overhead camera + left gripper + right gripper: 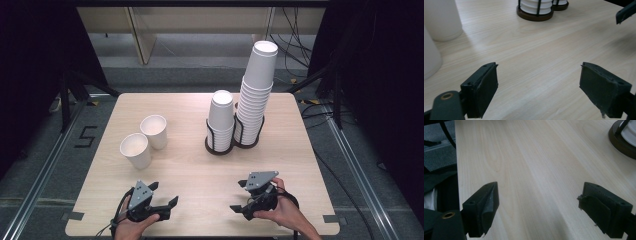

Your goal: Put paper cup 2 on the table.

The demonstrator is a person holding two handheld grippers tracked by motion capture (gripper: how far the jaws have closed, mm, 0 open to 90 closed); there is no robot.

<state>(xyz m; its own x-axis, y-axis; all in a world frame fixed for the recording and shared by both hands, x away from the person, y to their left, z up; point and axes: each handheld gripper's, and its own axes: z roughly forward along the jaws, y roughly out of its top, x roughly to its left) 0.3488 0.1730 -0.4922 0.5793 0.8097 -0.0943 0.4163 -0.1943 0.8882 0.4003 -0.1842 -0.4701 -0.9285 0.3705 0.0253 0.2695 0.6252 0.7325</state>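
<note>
**Left claw nearer the loose cups; both claws empty at the near edge**

Left claw point(161, 199): low over the near-left part of the tabletop point(190, 170), jaws spread wide with bare wood between them, nothing held. In the left gripper view the pads frame open tabletop.

Right claw point(242, 196): near-right, jaws likewise wide apart and empty, turned toward the left claw. The two claws face each other across a gap of bare wood.

Outward from the left claw:
- Near paper cup point(135, 150), upright, mouth up, lies farther out and slightly left of the claw. In the left gripper view it sits at the left edge of the frame.
- Far paper cup point(154, 131), upright, just beyond and right of the first, the two about touching.

Outward from the right claw:
- Short cup stack point(220, 120) in its wire holder, far and slightly left of the claw.
- Tall cup stack point(255, 95) just right of it, leaning a little.

Judgement: left hand has the shorter path to the loose cups; their long axis is vertical, so a sideways grip across the wall suits. The stacks fall to the right hand.
</note>
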